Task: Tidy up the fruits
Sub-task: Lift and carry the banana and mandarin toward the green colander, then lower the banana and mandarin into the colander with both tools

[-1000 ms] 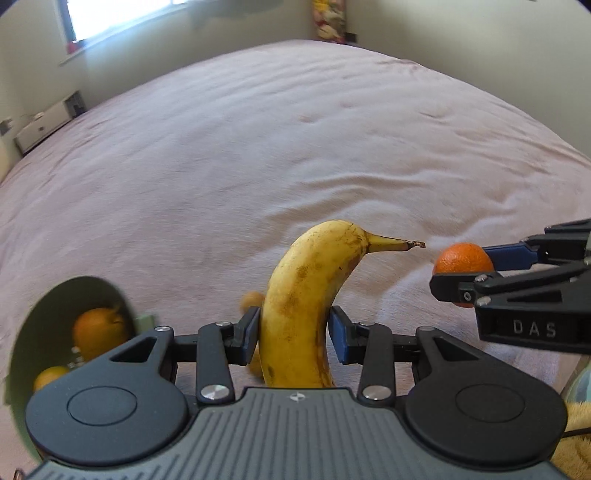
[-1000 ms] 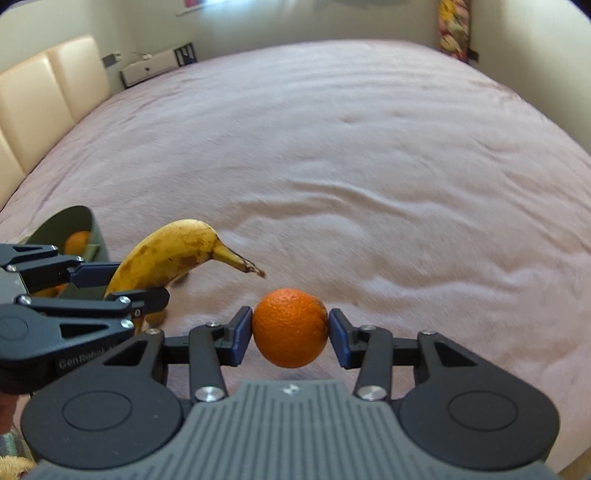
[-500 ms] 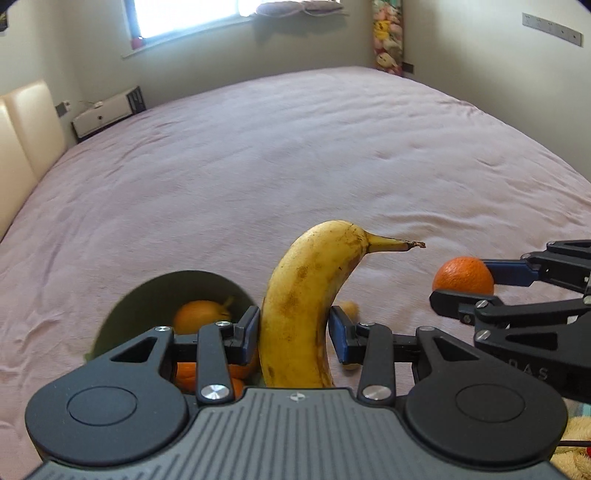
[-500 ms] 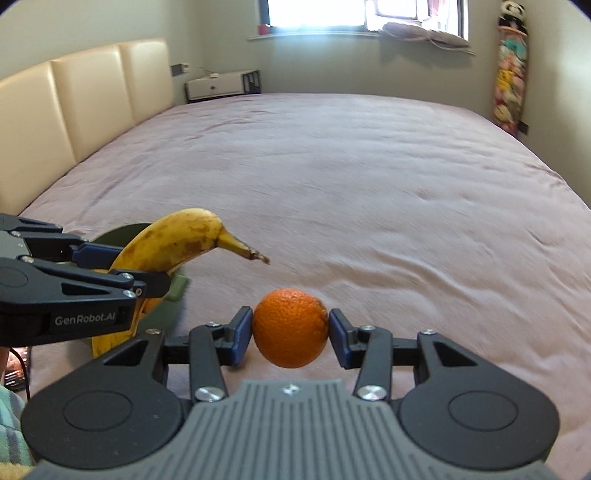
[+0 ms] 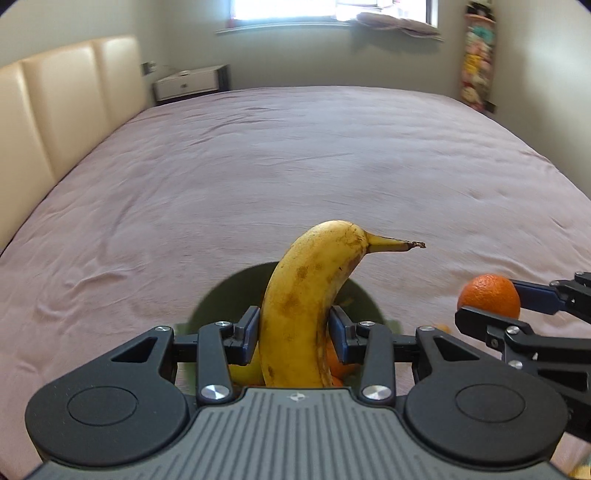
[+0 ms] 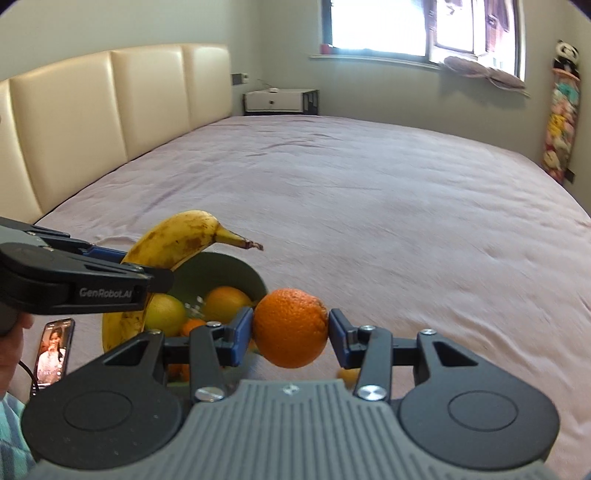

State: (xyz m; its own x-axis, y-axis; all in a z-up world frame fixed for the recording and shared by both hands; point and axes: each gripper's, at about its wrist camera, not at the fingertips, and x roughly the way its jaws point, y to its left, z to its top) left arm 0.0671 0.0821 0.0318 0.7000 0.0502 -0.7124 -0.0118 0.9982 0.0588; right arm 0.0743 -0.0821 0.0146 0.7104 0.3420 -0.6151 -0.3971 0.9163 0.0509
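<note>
Yellow with brown spots, the banana [image 5: 299, 306] stands clamped between the blue pads of the left claw [image 5: 293, 332], its stem end curving up and to the right above the pads. Directly below and behind this claw lies a green bowl [image 6: 221, 269] on the bed [image 5: 258, 166]; the banana body covers much of its opening in the left wrist view. In the right wrist view the bowl already contains a yellow fruit [image 6: 164, 314], an orange-yellow fruit [image 6: 227, 304] and smaller orange pieces lower down, partly hidden by the claw's frame.

To the right of the left claw, at nearly the same height, the right claw [image 6: 290, 334] is closed on an orange [image 6: 290, 328], both pads pressing its sides. The orange hangs just beside the bowl rim, on its right side. A small orange-coloured thing [image 6: 349, 374] lies on the bed under the right claw's right finger; what it is I cannot tell.

Left of the bowl, below the left claw, a phone [image 6: 53, 350] with a lit screen lies on the bed, and part of a hand [image 6: 14, 347] is seen at the edge. Ahead of both claws are a cream padded headboard [image 6: 110, 122], a white nightstand [image 6: 280, 100] and a window [image 6: 388, 29].
</note>
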